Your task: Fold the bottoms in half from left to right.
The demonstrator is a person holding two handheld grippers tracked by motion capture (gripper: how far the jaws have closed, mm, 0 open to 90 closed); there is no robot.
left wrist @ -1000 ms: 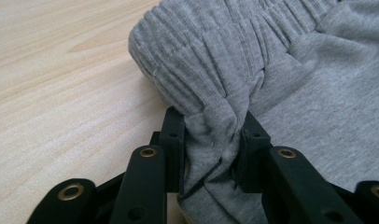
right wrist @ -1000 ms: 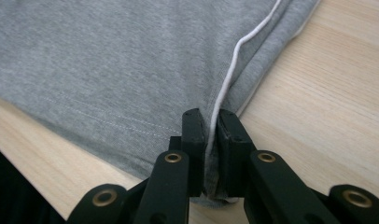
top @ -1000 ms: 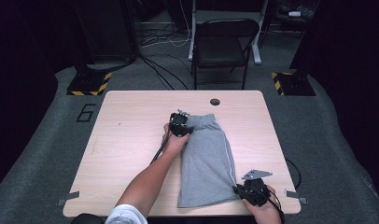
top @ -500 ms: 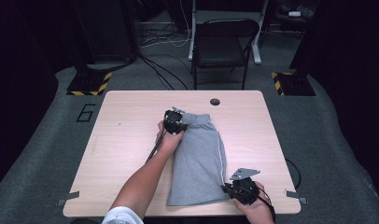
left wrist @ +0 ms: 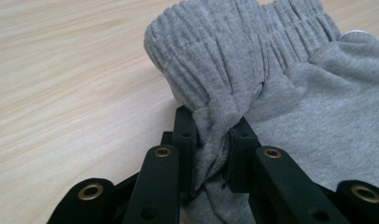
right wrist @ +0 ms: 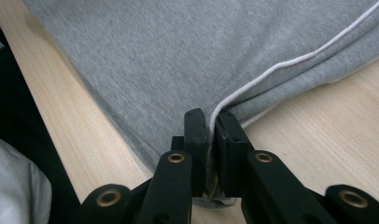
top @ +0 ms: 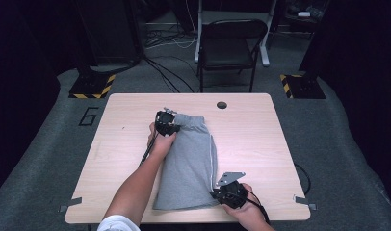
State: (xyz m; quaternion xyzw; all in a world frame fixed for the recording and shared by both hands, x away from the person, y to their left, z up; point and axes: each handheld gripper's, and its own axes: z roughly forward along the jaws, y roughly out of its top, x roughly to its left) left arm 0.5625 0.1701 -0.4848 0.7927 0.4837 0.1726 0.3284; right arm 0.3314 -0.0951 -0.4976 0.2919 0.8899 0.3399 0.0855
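Grey shorts (top: 191,161) with white piping lie folded lengthwise on the wooden table (top: 261,139), waistband at the far end. My left gripper (top: 167,121) is shut on the ribbed waistband's left corner (left wrist: 211,88), bunching the fabric between its jaws after closing further on it. At the near right, my right gripper (top: 229,192) is shut on the hem corner of the shorts (right wrist: 145,60), right where the white piping (right wrist: 281,63) runs in between the jaws.
A round cable hole (top: 221,105) sits near the table's far edge. Beyond the table stands a black chair (top: 232,45), with cables on the floor. Bare tabletop lies left and right of the shorts. The near table edge (right wrist: 61,121) is close to the hem.
Both grippers have dragged the shorts to the left across the table. The left jaws have closed tighter on the waistband.
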